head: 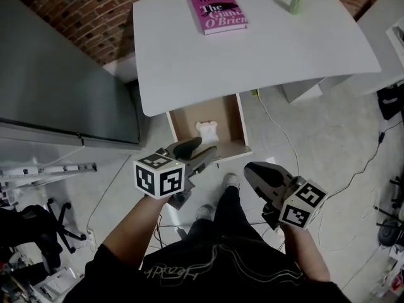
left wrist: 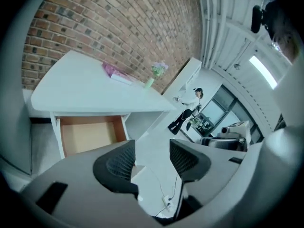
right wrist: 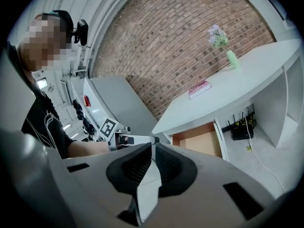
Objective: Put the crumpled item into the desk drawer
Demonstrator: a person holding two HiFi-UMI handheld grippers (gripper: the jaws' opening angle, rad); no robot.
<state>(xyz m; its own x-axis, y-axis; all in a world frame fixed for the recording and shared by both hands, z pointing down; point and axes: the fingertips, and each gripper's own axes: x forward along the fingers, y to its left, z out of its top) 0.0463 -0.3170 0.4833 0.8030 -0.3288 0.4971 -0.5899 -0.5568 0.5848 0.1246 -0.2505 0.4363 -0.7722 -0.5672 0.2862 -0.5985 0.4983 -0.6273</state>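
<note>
The crumpled white item (head: 206,130) lies inside the open desk drawer (head: 238,122), which is pulled out from under the white desk (head: 252,55). My left gripper (head: 203,150) hovers just in front of the drawer's front edge, jaws open with nothing between them (left wrist: 152,161). In the left gripper view the drawer (left wrist: 90,133) shows its tan floor, but the item is not visible there. My right gripper (head: 255,172) hangs lower right, away from the drawer, jaws shut and empty (right wrist: 152,161).
A pink book (head: 218,11) and a green vase (head: 297,0) sit on the desk top. A grey cabinet (head: 57,87) stands to the left, a black office chair (head: 44,227) lower left. Cables (head: 281,131) run over the floor at right. A person (left wrist: 186,109) stands far off.
</note>
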